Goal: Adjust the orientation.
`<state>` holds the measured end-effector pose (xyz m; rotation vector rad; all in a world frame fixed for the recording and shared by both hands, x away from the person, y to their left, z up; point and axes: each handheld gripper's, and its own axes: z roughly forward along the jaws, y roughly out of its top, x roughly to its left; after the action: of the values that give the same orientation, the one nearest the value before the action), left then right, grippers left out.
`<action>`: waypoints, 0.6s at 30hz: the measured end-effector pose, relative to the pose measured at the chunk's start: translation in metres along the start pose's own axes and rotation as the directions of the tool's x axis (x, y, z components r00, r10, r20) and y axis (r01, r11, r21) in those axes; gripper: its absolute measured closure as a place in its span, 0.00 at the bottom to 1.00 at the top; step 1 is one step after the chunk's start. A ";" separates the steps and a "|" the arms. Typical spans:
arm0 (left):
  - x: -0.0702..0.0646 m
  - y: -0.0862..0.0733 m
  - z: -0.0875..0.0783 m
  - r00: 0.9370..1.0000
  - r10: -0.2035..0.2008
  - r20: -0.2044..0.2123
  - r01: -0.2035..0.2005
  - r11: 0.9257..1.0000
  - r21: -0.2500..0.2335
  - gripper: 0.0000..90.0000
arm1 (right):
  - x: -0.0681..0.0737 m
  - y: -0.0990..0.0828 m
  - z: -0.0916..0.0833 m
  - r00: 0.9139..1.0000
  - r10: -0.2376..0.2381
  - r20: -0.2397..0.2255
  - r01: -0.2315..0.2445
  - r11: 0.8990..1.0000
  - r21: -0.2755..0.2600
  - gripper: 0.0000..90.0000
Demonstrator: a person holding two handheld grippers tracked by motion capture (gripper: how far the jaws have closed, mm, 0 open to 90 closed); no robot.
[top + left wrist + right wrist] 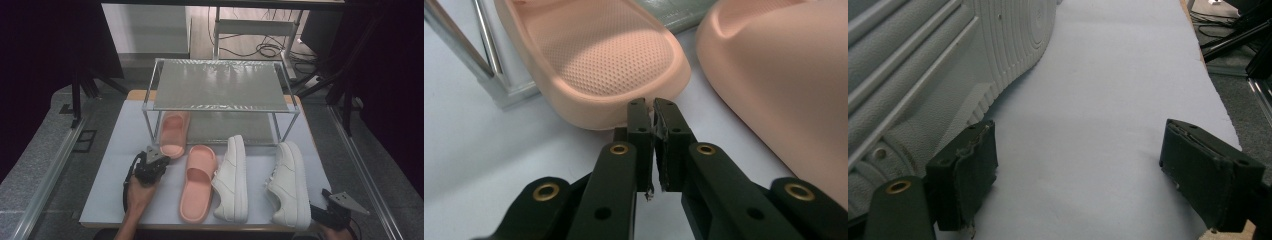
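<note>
While four shoes share the white desk [115, 165], they come as two kinds: two pink slides and two white sneakers. One pink slide [173, 134] lies with its toe end tucked under the metal rack [220, 85], on the rack's lower shelf at its left end; its heel sticks out toward the desk's near edge. The second pink slide [197, 182] lies flat just right of it, on the open desk, reaching close to the near edge. Next comes the first white sneaker [232, 180], beside the second slide, and the other white sneaker [290, 185] lies apart from it toward the desk's right edge. The rack is the one holder here, with two shelves; its upper shelf [217, 86] is bare.

At the rear slide's heel, the left gripper [150, 162] has its jaws pressed together with nothing between them; in the left gripper view the tips [653, 111] sit just short of that heel [614, 65]. Near the desk's near right corner, the right gripper [332, 210] has its jaws spread wide over bare desk, the sneaker's ribbed sole [923, 85] just beside one jaw.
</note>
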<state>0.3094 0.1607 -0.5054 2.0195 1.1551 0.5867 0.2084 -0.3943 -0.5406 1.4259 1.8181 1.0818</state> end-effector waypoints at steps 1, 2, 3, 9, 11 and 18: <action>0.000 0.001 0.002 1.000 0.001 -0.002 -0.001 1.000 0.001 0.96 | 0.000 0.000 0.000 1.000 -0.001 0.000 0.001 1.000 0.000 0.17; 0.001 0.004 0.005 1.000 0.003 -0.007 -0.003 1.000 0.004 0.96 | 0.000 0.000 0.000 1.000 -0.001 0.000 0.001 1.000 0.000 0.17; 0.001 0.005 0.006 1.000 0.002 -0.009 -0.002 1.000 0.006 0.96 | 0.000 0.000 0.000 1.000 -0.001 0.000 0.001 1.000 0.000 0.17; 0.004 0.012 0.016 1.000 0.012 -0.019 -0.012 1.000 0.013 0.96 | 0.000 0.000 0.000 1.000 -0.001 0.000 0.001 1.000 0.000 0.17; 0.005 0.015 0.019 1.000 0.011 -0.022 -0.010 1.000 0.013 0.96 | 0.000 0.000 0.000 1.000 -0.002 0.000 0.002 1.000 0.000 0.17; 0.010 0.023 0.029 0.999 0.012 -0.035 -0.012 1.000 0.023 0.96 | 0.000 0.000 0.000 1.000 -0.001 0.000 0.001 1.000 0.000 0.17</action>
<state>0.3461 0.1511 -0.5055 2.0444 1.1763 0.6197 0.2084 -0.3944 -0.5406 1.4242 1.8192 1.0814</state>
